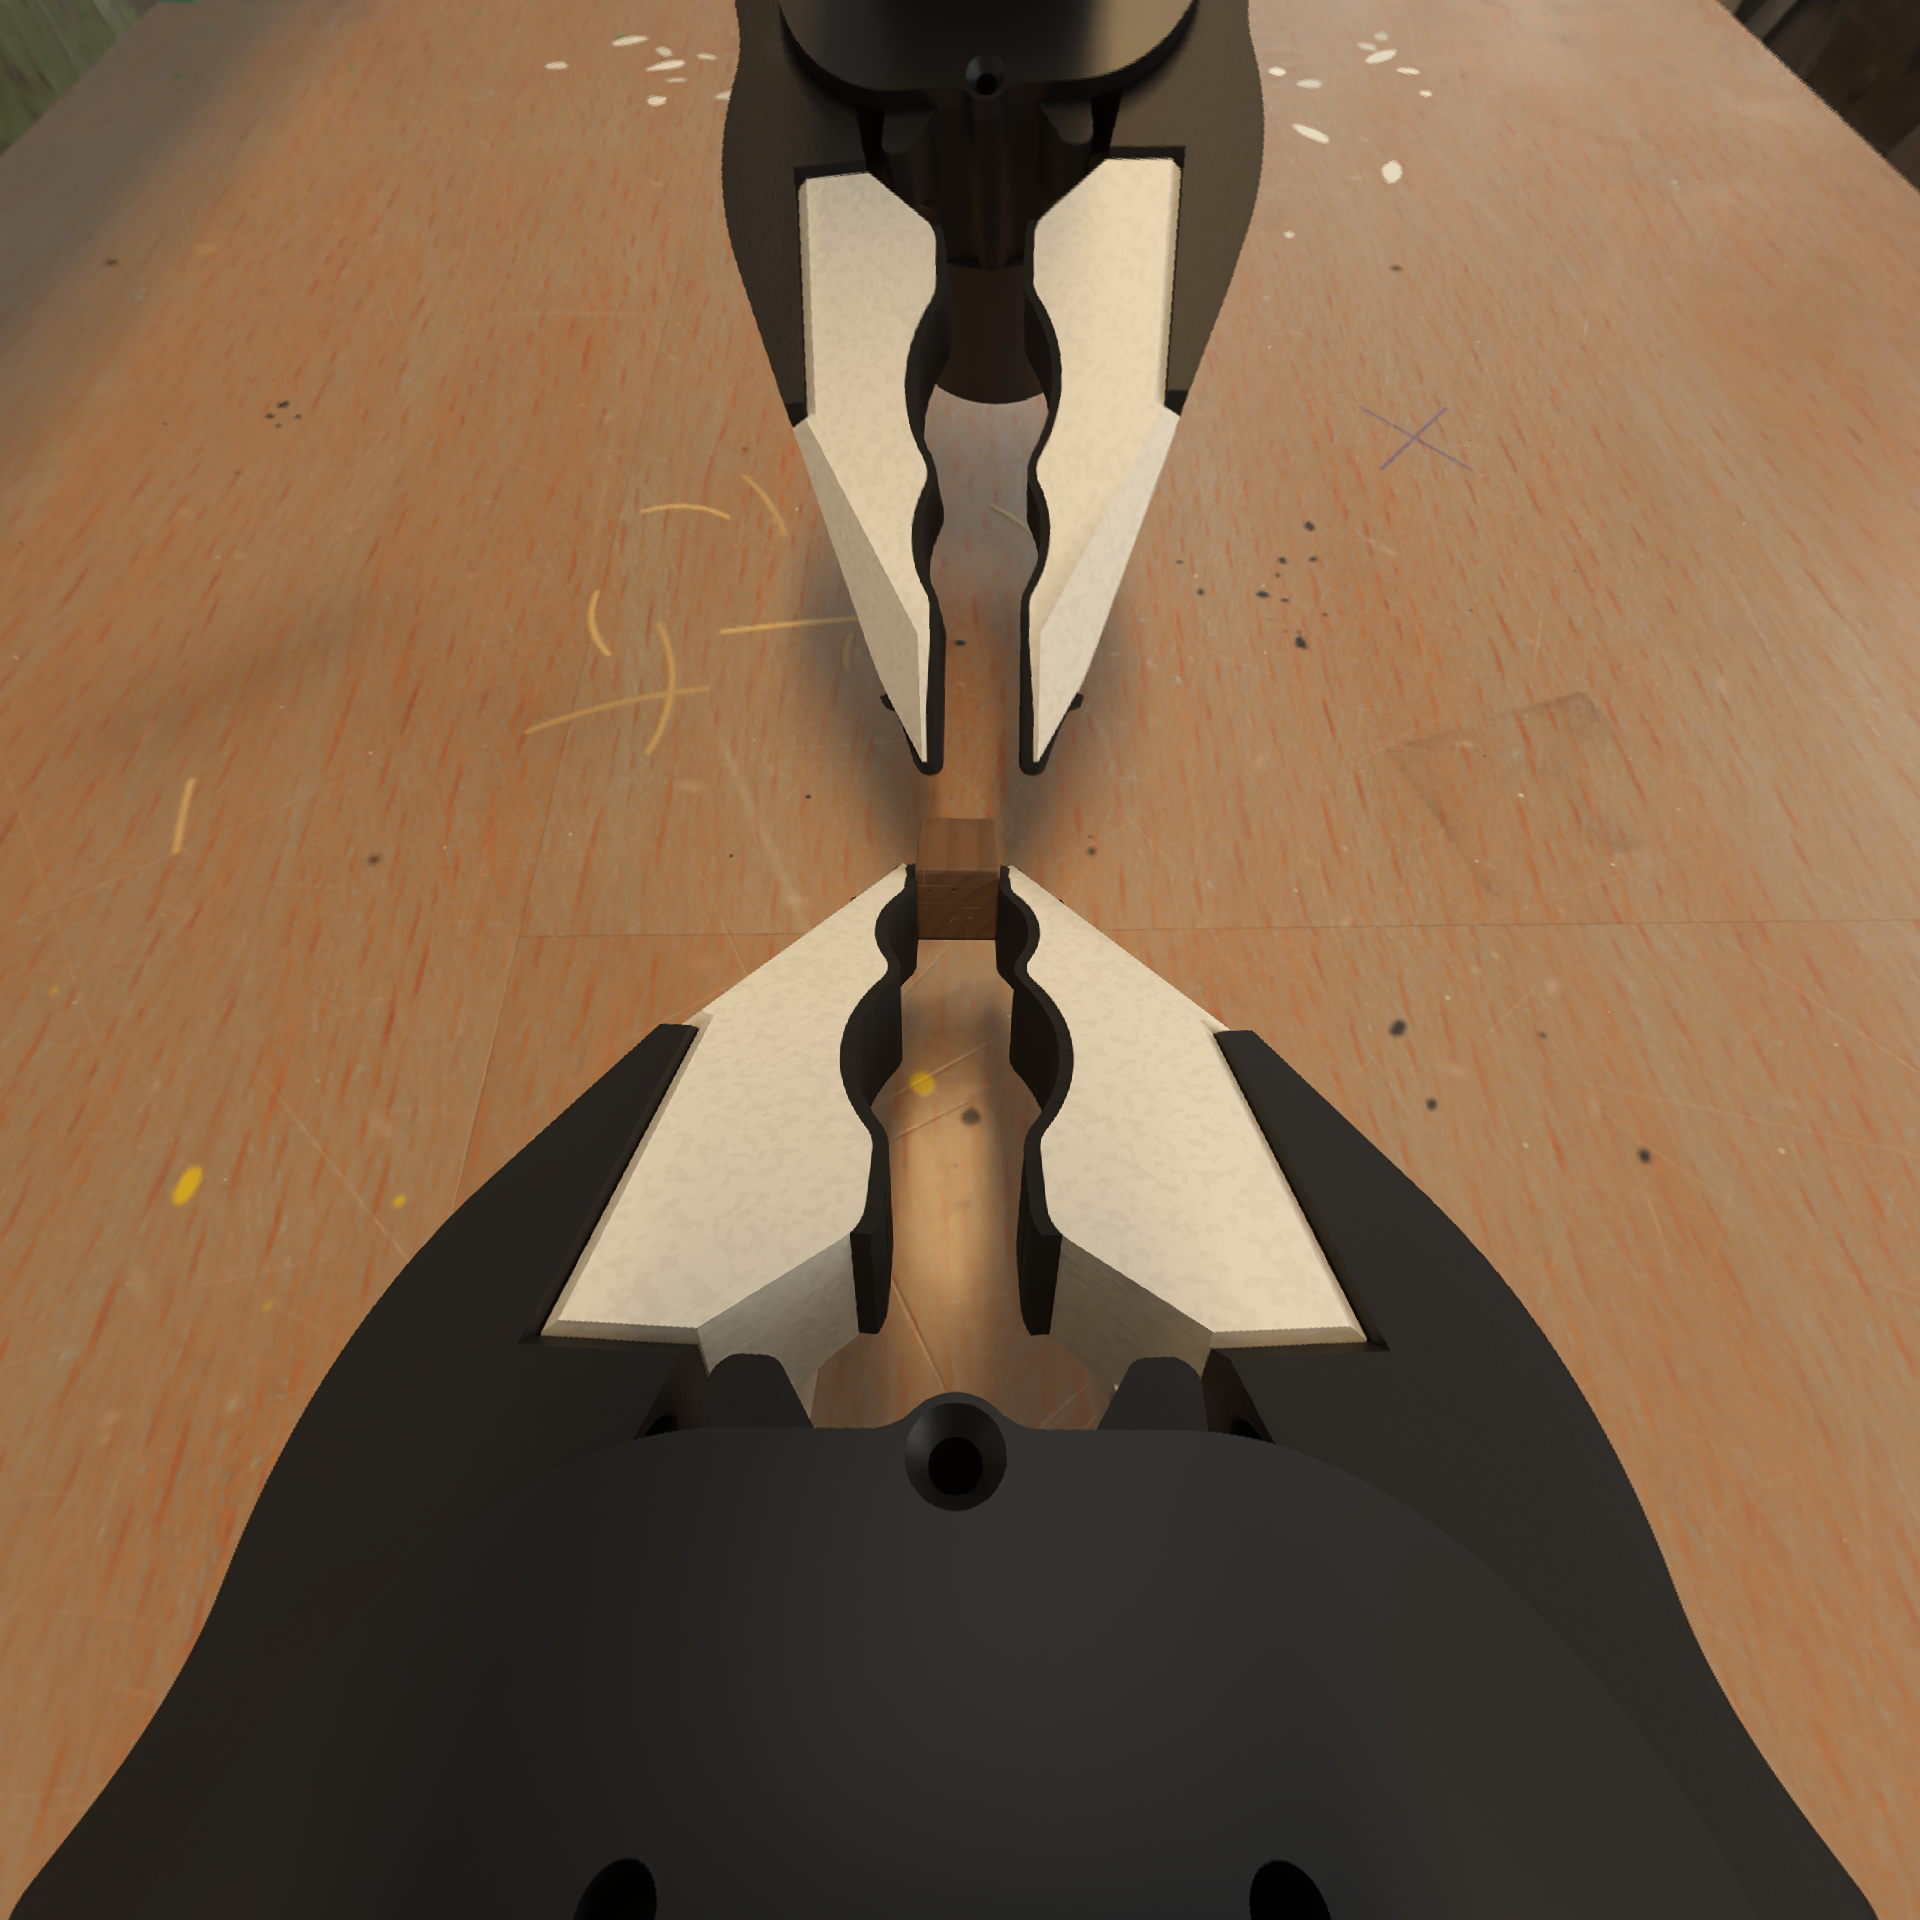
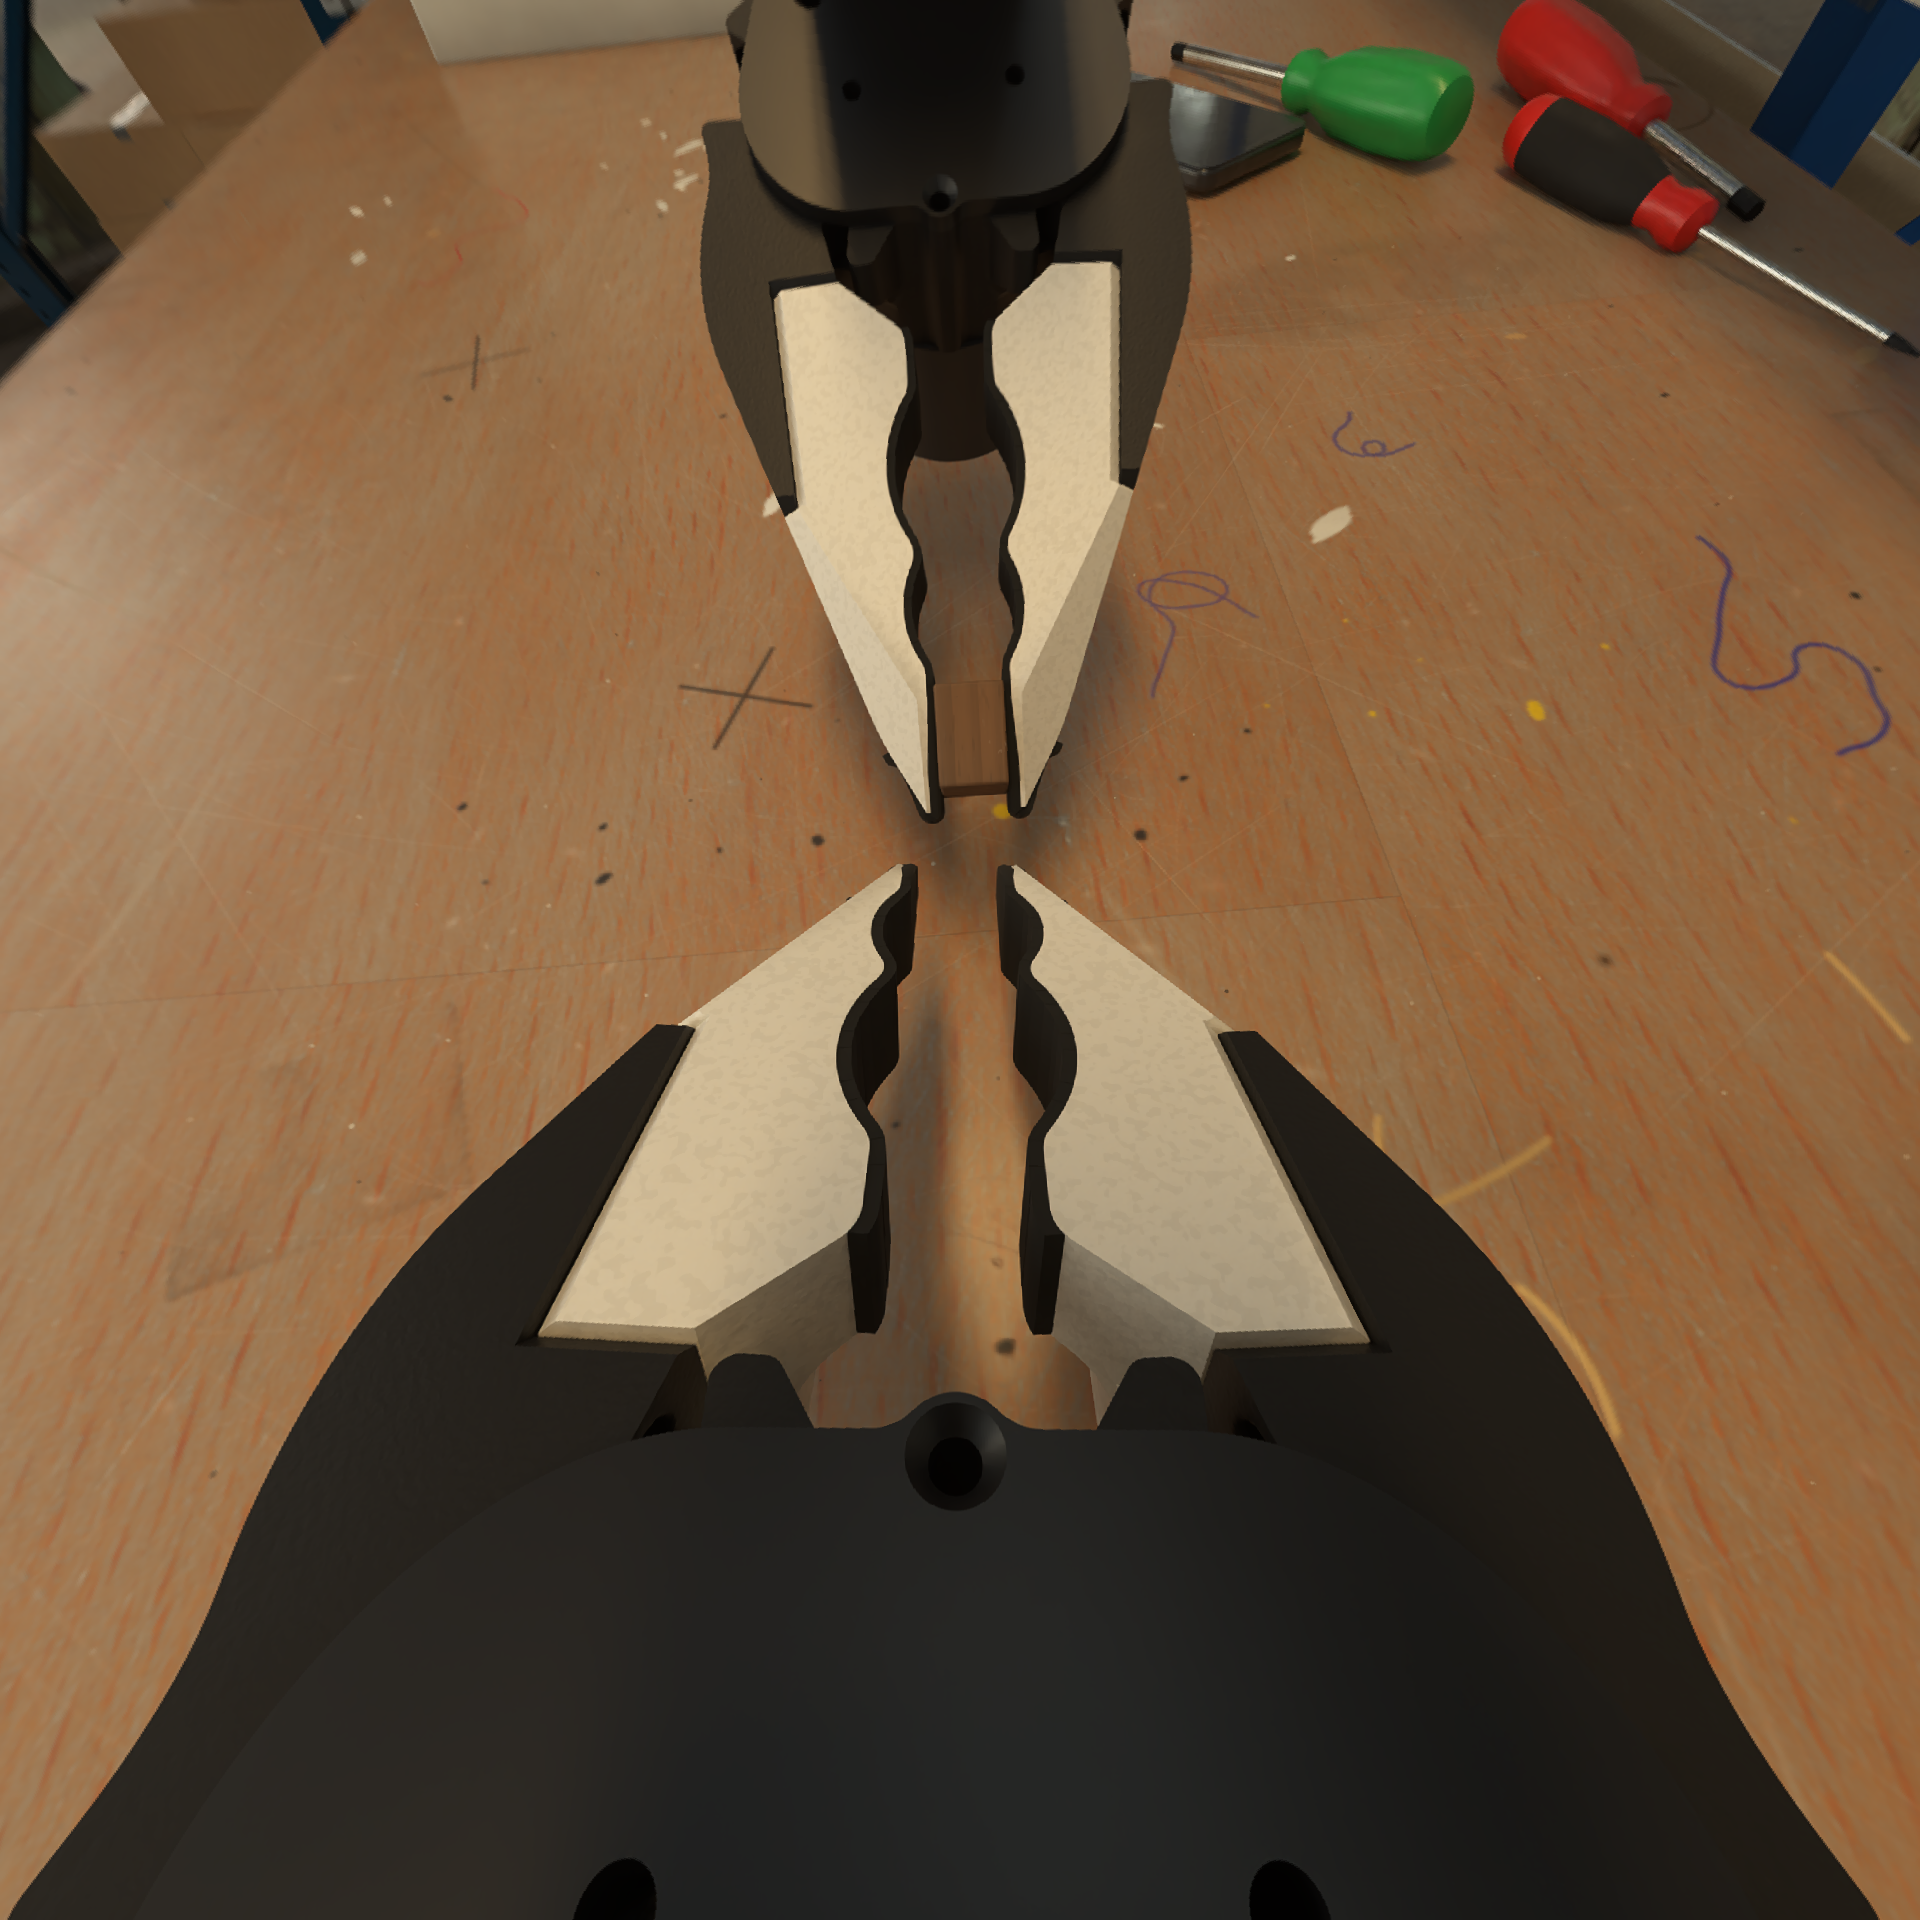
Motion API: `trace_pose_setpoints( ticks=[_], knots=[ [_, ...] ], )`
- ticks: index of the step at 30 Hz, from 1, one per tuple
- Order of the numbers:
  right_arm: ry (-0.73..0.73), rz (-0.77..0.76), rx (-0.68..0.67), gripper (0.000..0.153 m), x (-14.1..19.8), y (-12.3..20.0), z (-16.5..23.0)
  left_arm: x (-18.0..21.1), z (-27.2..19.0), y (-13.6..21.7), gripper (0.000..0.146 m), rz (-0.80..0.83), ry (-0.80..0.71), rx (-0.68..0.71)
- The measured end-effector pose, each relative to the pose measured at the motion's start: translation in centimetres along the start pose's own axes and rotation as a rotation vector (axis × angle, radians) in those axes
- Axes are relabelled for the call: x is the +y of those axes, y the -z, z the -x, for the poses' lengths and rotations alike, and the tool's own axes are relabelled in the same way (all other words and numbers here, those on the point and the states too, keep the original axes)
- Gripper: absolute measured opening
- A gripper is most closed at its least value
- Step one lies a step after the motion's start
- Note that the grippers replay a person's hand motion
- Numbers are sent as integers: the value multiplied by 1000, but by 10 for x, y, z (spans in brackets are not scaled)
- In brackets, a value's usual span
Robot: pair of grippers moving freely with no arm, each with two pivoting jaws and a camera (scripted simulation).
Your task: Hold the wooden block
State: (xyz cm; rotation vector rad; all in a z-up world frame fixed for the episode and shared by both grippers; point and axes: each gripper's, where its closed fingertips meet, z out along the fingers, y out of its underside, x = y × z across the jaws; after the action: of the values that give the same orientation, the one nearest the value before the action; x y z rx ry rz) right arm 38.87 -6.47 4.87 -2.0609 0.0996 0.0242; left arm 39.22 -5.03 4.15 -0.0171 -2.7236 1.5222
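The block [image 1: 958, 894] is clamped between the fingertips of the left gripper [image 1: 958, 883], above the table [image 1: 312, 520]. The right gripper [image 1: 977, 764] is seen opposite, tips just short of the block, jaws narrow with nothing between them. Only in the right wrist view are a phone [image 2: 1231, 135], a green screwdriver [image 2: 1371, 99] and two red ones [image 2: 1621, 171] seen, at the far right, well clear.
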Motion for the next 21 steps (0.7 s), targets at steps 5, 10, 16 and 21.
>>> trace_pose_setpoints(
  ticks=[5, 10, 16, 21],
  knots=[
    [52, 24, 80, 16, 2, -3, -5, -1, 0, -2, 13, 3, -42, -19],
    [63, 41, 86, 18, 4, -5, -5, -1, -1, -3, 13, 10, -112, -43],
    [162, 55, 124, 15, 3, -8, -1, 0, -3, -4, 13, 15, -319, -125],
    [261, 78, 188, 15, 3, -9, -1, 1, -3, -3, 13, 17, -347, -134]
  ],
)
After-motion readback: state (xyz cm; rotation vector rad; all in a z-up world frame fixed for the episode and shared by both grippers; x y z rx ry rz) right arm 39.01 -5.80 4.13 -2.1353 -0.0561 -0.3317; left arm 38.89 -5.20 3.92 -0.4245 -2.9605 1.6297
